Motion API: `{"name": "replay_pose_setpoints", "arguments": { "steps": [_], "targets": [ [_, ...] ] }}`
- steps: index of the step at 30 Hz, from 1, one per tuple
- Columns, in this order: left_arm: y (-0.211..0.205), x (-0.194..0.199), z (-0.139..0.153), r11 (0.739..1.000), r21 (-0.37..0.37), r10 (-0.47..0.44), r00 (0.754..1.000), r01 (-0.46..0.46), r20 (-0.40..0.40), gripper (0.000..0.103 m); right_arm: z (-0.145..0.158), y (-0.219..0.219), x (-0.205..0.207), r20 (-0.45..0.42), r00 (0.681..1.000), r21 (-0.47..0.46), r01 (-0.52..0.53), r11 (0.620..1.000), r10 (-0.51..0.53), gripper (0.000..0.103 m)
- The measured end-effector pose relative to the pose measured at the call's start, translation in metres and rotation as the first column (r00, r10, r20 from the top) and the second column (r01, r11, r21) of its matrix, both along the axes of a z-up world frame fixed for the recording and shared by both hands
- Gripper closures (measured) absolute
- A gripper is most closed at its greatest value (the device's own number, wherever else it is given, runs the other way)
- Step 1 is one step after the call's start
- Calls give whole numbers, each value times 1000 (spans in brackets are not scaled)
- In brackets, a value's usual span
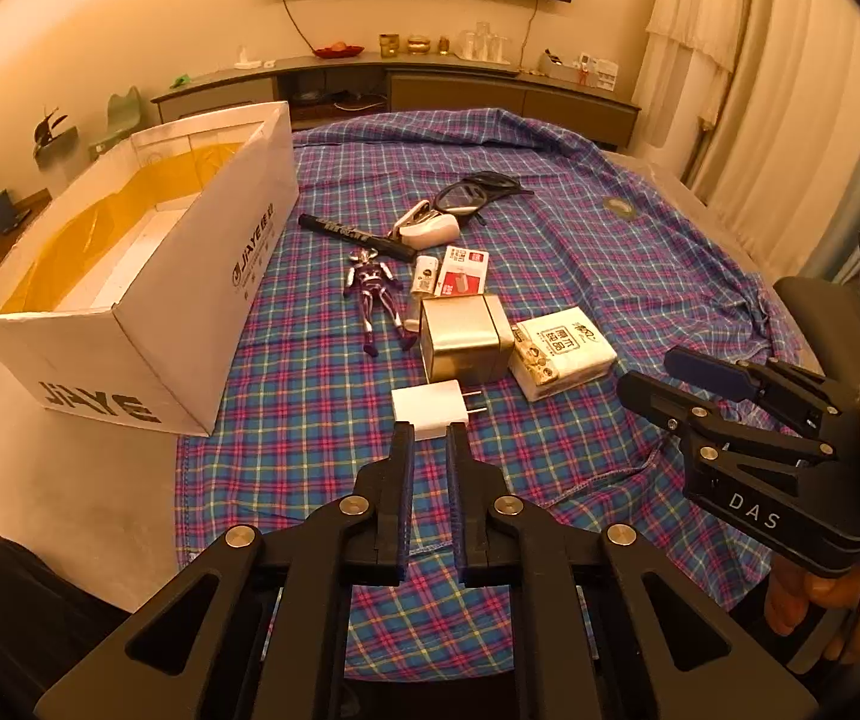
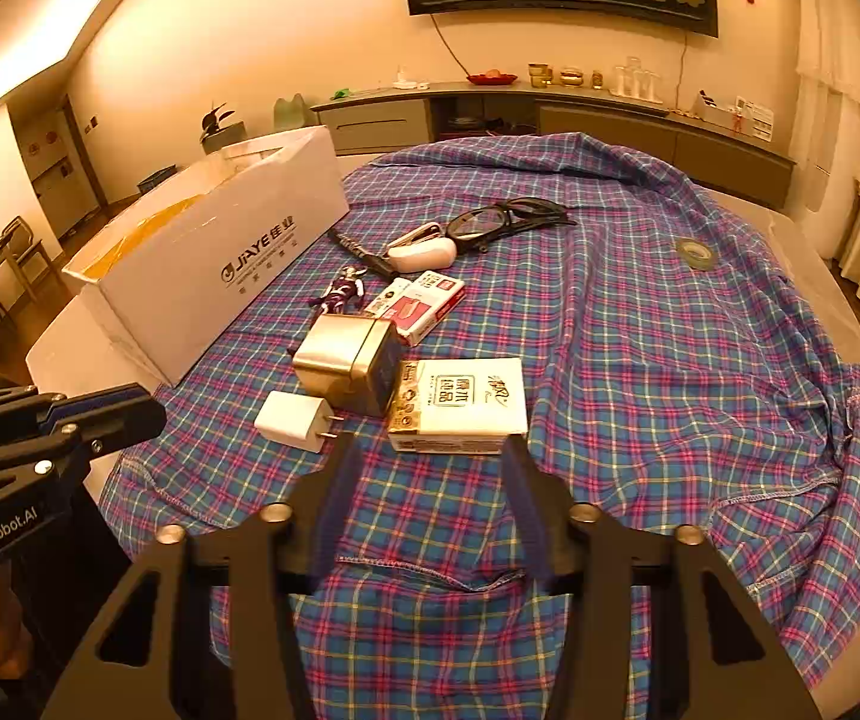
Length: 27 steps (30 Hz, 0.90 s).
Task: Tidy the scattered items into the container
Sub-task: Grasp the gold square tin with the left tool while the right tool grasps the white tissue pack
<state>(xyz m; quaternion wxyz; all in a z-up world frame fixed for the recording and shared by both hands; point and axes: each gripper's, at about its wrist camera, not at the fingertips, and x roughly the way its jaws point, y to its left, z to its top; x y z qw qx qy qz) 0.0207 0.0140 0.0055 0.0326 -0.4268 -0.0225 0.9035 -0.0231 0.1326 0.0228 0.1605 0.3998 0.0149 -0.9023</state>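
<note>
The left fingers (image 1: 430, 429) are drawn close together with only a narrow slot between them, and nothing is in it. Straight ahead of their tips, and just beyond them in the left wrist view, lies the white charger (image 1: 430, 409) on the plaid cloth (image 1: 610, 276), toward the near edge of the bench. Its long axis runs across the fingers' line, prongs pointing right toward the tissue pack (image 1: 565, 351). That crosswise lie is what the next move turns on, I judge: the fingers would have to part and straddle its short width.

The right fingers (image 2: 427, 450) stand partly open and hold nothing. The tissue pack (image 2: 460, 405) sits just past their tips, its near edge lying across the gap and about as wide as it; they may need to open further to take it. From this side the charger (image 2: 292, 414) lies left of the fingers, so the left hand is the nearer to it.

Further out, a gold tin (image 1: 466, 339) touches the tissue pack, then a toy figure (image 1: 376, 294), a red-and-white packet (image 1: 460, 270), a marker (image 1: 358, 237), a stapler (image 1: 427, 228) and glasses (image 1: 478, 195). The open box (image 1: 148, 300) stands at the left edge, nearer the left hand. Nothing can be seen inside it, so the tidying looks barely begun.
</note>
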Motion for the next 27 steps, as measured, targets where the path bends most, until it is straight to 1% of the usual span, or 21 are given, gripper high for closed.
{"name": "replay_pose_setpoints", "arguments": {
  "steps": [2,3,5,10,14,16,18,19,20,22,23,25,27],
  "targets": [
    [0,1,0,1000,-1,1,1000,-1,-5,95,-1,-1,0,3,1000,-6,-10,1000,10,70],
    [0,1,0,1000,-3,1,1000,-1,-7,95,-1,-1,0,3,1000,-5,-14,1000,14,72],
    [0,1,1,1000,-5,0,1000,0,-10,97,-1,-2,0,1,1000,-6,-22,1000,22,79],
    [1,1,1,1000,-10,-4,1000,4,-15,98,-3,-3,1,2,1000,-9,-25,1000,25,80],
    [1,0,-1,1000,-2,-6,1000,6,-8,96,-4,0,0,6,1000,-23,-17,1000,17,79],
    [0,-1,-1,1000,14,-11,1000,11,-2,96,-3,0,-1,6,1000,-32,-14,999,14,78],
    [-1,-2,-1,1000,26,-7,1000,7,2,86,-4,1,-2,9,1000,-45,-12,999,12,68],
    [-2,-3,-1,999,34,-4,1000,4,2,69,-4,2,-3,10,1000,-51,-9,999,10,54],
    [-3,-3,0,999,46,-1,1000,1,1,57,-4,2,-3,10,1000,-63,-6,998,6,40],
    [-4,-4,-1,998,56,0,1000,1,-2,55,-4,4,-3,7,1000,-81,1,997,-1,31],
    [-4,-5,-1,999,55,-3,1000,3,-1,53,-4,4,-4,6,1000,-85,4,996,-4,28],
    [-3,-8,-2,999,52,-2,1000,2,2,49,-5,3,-6,10,1000,-83,6,997,-6,26],
    [-2,-10,-4,999,51,-6,1000,6,6,48,-8,1,-9,20,1000,-77,3,997,-1,26]
  ]
}}
